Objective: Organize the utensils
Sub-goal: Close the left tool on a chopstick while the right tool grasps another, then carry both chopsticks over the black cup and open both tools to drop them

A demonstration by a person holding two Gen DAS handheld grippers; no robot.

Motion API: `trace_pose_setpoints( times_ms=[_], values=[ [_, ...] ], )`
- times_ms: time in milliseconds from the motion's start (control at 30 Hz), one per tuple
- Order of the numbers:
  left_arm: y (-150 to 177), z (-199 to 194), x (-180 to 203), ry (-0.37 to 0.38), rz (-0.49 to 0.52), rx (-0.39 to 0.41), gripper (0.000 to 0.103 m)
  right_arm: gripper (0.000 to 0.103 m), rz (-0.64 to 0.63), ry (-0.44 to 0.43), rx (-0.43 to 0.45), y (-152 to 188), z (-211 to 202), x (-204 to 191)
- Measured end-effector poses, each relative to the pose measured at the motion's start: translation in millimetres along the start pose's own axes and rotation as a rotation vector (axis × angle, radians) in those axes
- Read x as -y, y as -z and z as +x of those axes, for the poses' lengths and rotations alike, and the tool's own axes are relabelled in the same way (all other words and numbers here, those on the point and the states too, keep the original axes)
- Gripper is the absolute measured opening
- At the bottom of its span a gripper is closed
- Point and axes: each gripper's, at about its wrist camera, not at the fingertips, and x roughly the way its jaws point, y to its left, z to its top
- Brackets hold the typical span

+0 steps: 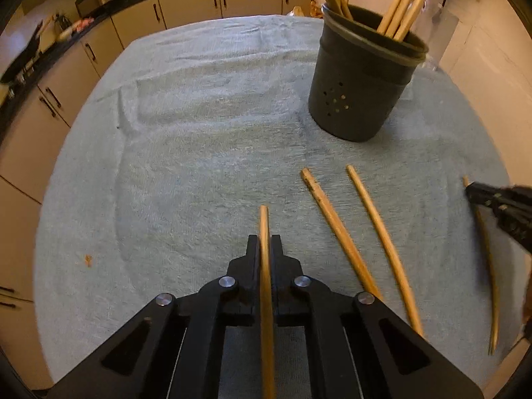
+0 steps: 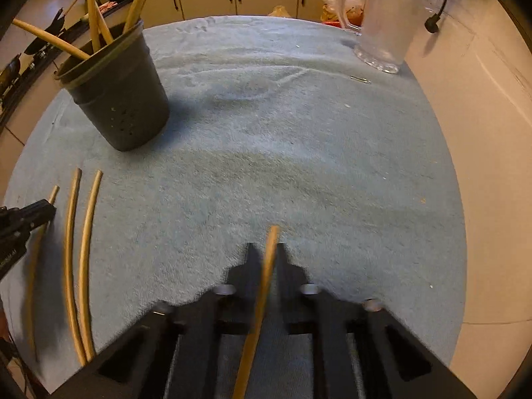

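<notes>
i have one chopstick (image 1: 265, 266) clamped between the fingers of the left gripper (image 1: 265, 242), its tip projecting forward past them. the right gripper (image 2: 265, 249) is likewise clenched on a second chopstick (image 2: 266, 276), which sits slightly tilted in the grip. both held sticks are over the near part of the towel (image 1: 199, 133) that covers the tabletop.

two loose chopsticks (image 1: 339, 232) lie side by side on the towel, between the two grippers and nearer to me than the holder. they are apart from each other and not touching the holder.

the dark holder (image 1: 359, 83) stands upright on the towel, ahead of the loose sticks. several chopsticks (image 1: 404, 10) already stand in it, leaning against its rim.

a glass mug (image 2: 385, 23) stands at the far right of the towel, well apart from the holder. i cannot tell what it contains.

status, as i judge it: part of the set is stowed in the holder. four sticks are left, two in the grips and two on the towel. neither held stick is yet over the holder's mouth.
</notes>
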Motion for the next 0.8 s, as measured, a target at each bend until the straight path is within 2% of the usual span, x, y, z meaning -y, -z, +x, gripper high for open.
trace_pose_setpoints(
  times_ms=[133,400,600,800],
  values=[
    [6.0,-30.7,-3.0,-0.010,-0.023,0.086,0.005,0.006,0.044,-0.068,0.079,5.7,-22.2,6.7],
    [26.0,-131.5,2.5,0.016,-0.053,0.332,0.005,0.006,0.097,-0.133,0.333,31.1,-116.4,16.6],
    [55.8,-187.8,9.1,-0.001,-0.058,0.488,0.005,0.006,0.102,-0.137,0.487,64.5,-173.1,13.4],
    [94.2,-219.5,17.2,-0.041,-0.030,0.567,0.005,0.006,0.092,-0.119,0.593,99.7,-204.9,12.6]
  ],
)
